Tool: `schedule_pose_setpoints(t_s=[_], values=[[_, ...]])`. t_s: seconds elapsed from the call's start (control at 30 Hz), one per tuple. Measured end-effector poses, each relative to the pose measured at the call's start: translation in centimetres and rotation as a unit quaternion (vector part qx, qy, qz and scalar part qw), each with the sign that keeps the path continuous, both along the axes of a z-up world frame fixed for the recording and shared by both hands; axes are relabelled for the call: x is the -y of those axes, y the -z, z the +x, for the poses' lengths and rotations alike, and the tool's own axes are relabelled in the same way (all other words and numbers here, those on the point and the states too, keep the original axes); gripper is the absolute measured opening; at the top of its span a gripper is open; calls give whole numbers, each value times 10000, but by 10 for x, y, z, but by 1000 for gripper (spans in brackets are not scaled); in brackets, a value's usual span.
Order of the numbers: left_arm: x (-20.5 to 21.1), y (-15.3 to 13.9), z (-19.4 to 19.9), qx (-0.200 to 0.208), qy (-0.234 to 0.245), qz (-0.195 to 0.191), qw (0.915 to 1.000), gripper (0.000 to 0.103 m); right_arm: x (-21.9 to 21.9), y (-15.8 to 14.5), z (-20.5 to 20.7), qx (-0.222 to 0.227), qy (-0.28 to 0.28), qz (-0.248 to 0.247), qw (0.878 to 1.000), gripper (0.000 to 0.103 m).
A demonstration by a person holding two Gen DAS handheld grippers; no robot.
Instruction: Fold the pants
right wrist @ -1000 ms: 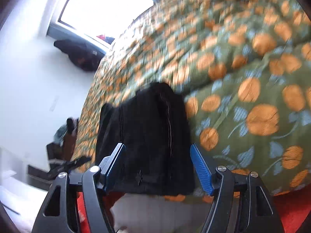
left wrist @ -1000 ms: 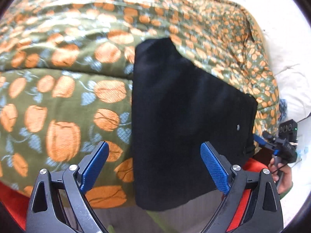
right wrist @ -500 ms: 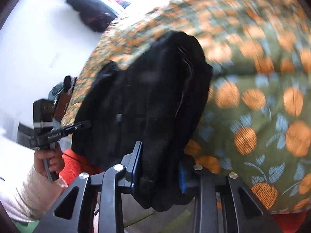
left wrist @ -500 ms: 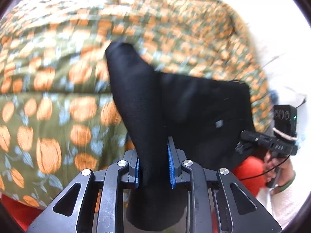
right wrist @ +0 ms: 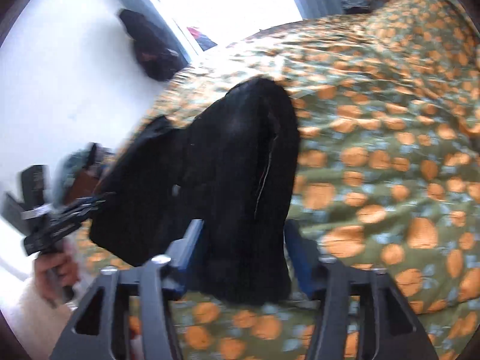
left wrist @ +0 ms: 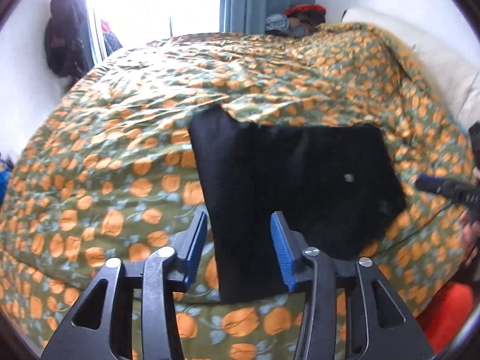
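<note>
1. The black pants (left wrist: pixel 288 180) lie folded on the bed (left wrist: pixel 120 150), on its green cover with orange print, near the bed's front edge.
2. The left gripper (left wrist: pixel 238 249) is spread open, its 2 blue pads either side of the fold's near edge, not pinching it.
3. The right gripper (right wrist: pixel 240 255) also stands apart around a bunched part of the pants (right wrist: pixel 240 165); the view is blurred, so contact is unclear.

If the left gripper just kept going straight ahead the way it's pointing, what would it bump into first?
Most likely the black pants: their near edge already lies between the open left gripper pads, on the patterned bedspread. Depth is hard to judge.
</note>
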State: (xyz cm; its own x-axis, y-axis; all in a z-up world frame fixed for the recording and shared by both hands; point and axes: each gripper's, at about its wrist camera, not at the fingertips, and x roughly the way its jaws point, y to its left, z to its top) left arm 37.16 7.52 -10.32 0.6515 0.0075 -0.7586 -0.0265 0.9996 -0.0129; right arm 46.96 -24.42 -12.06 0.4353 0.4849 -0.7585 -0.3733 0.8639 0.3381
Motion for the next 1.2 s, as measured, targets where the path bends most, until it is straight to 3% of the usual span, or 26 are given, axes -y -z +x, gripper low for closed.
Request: schedule_pose_setpoints(t_s=[0.03, 0.07, 0.1, 0.17, 0.23, 0.33, 0.53, 0.6, 0.7, 0.77, 0.9, 1.03, 1.2], values=[[2, 4, -10, 37, -2, 64, 10000, 67, 4, 3, -6, 43, 73, -160, 9998, 63], [5, 8, -22, 107, -19, 95, 9999, 86, 9, 3, -15, 87, 131, -209, 9997, 63], [10, 11, -34, 197, -42, 103, 9997, 98, 15, 4, -24, 120, 160, -246, 9995, 66], [18, 12, -53, 323, -37, 91, 9994, 99, 21, 4, -51, 271, 227, -449, 9984, 76], [31, 13, -63, 202, -143, 217, 9995, 99, 23, 4, -71, 433, 371, -609, 9965, 88], [45, 13, -75, -15, -410, 411, 9983, 99, 24, 5, -112, 584, 631, -814, 9930, 97], [47, -3, -106, 134, -548, -185, 9982, 99, 8, -10, -156, 868, 612, -1026, 9890, 98], [49, -6, -108, 83, -630, 128, 9979, 99, 2, -16, -168, 1015, 543, -1108, 9871, 99], [58, -13, -119, 281, -917, 961, 9907, 99, -4, -21, -178, 1151, 504, -1219, 9846, 100], [59, -18, -130, 446, -1173, 1148, 9854, 99, -9, -22, -182, 1162, 471, -1223, 9845, 100], [54, -23, -139, 373, -1283, 1013, 9858, 99, -17, -27, -191, 1226, 445, -1337, 9824, 100], [55, -14, -137, -302, -1132, 908, 9889, 99, -26, -35, -199, 1273, 398, -1500, 9796, 100], [58, -15, -150, -392, -1135, 812, 9894, 99, -28, -42, -209, 1214, 418, -1588, 9789, 100]])
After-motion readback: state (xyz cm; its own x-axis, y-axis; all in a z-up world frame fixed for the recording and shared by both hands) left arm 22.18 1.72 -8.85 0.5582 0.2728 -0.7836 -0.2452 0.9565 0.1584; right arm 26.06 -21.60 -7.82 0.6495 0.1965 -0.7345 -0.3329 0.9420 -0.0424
